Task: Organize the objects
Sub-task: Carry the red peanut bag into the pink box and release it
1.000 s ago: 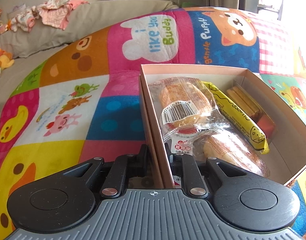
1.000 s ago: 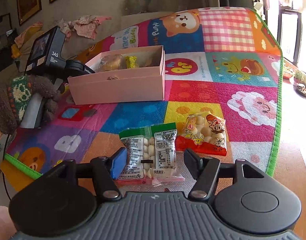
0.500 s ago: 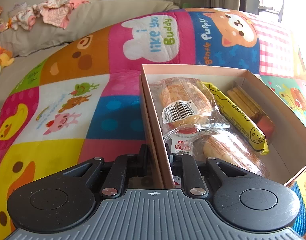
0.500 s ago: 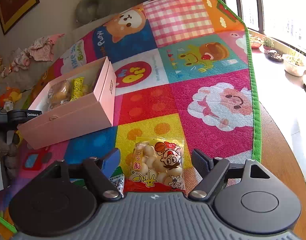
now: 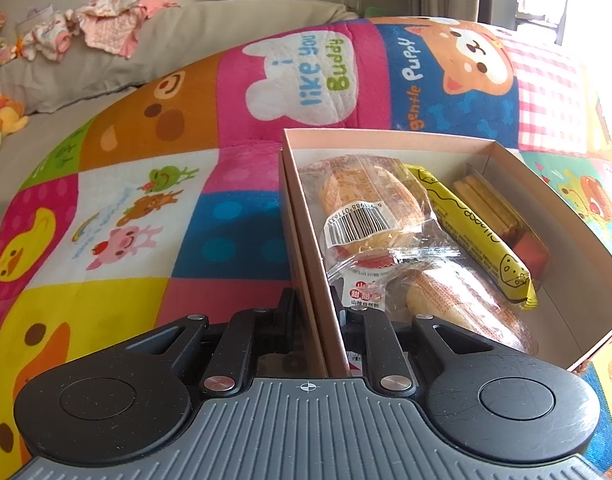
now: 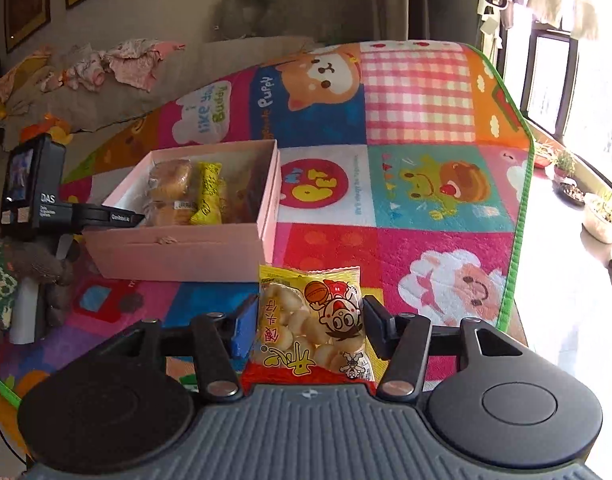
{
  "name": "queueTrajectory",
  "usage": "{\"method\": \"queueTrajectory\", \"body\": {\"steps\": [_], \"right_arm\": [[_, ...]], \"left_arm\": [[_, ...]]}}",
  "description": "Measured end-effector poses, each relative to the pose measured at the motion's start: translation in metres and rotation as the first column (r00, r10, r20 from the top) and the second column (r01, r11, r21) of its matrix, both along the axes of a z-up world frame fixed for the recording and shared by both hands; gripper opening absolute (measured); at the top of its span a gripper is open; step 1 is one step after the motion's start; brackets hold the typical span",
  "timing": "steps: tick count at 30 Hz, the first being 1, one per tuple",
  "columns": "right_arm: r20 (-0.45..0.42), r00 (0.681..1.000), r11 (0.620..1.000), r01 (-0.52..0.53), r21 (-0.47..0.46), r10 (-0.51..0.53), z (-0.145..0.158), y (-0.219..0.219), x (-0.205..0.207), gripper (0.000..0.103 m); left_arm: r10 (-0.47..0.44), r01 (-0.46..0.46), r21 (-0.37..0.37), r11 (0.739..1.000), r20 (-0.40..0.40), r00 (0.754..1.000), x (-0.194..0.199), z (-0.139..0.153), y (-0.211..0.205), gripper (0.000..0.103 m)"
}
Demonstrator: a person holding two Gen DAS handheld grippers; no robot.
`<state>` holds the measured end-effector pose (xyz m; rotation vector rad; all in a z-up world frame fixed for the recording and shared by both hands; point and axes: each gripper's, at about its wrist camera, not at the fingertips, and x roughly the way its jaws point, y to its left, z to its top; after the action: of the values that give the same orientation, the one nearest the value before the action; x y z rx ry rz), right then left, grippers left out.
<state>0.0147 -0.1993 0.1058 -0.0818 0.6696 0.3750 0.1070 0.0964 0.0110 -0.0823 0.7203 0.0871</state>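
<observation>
Left gripper (image 5: 316, 312): I've got it clamped on the near wall of the pink box (image 5: 306, 216), one finger outside, one inside, jaws nearly together with just the cardboard between them. In the right wrist view that gripper (image 6: 140, 219) shows at the box's left end (image 6: 178, 252).

Ahead of the left jaws, inside the box: two wrapped buns (image 5: 370, 204) nearest the gripped wall, a yellow snack bar (image 5: 470, 232) just beyond them, then a clear pack of biscuit sticks (image 5: 494, 208) towards the far wall.

Right gripper (image 6: 306, 320): jaws closing, snack bag (image 6: 310, 324) of round puffs sitting between them. Both pads are right at the bag's side edges; looks like contact on both sides, so I read it as gripped. The bag stands up between the fingers, its top edge overlapping the box's front wall in this view.

The box sits ahead and slightly left of the right jaws on the patchwork play mat (image 6: 418, 184). A green packet (image 6: 186, 380) is barely visible under the right gripper's left finger; can't tell more.
</observation>
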Motion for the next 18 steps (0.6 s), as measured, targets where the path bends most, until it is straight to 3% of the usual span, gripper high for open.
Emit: {"method": "queueTrajectory", "body": {"steps": [4,8,11,18], "right_arm": [[0.004,0.997,0.996,-0.083,0.042,0.083,0.054,0.037,0.032,0.055],[0.015,0.996,0.993,-0.092,0.076,0.091,0.081,0.077,0.077,0.055],[-0.02,0.998,0.994,-0.055,0.099,0.058,0.073,0.105,0.123,0.055],[-0.163,0.985,0.997,0.071,0.04,-0.063,0.008,0.144,0.207,0.055]], "left_arm": [[-0.002,0.002,0.001,1.0,0.0,1.0,0.0,0.0,0.0,0.017],[-0.007,0.007,0.009,1.0,-0.004,1.0,0.0,0.0,0.001,0.017],[-0.008,0.008,0.008,1.0,-0.003,1.0,0.0,0.0,0.001,0.017],[0.004,-0.004,-0.006,1.0,0.001,1.0,0.0,0.0,0.001,0.017]]}}
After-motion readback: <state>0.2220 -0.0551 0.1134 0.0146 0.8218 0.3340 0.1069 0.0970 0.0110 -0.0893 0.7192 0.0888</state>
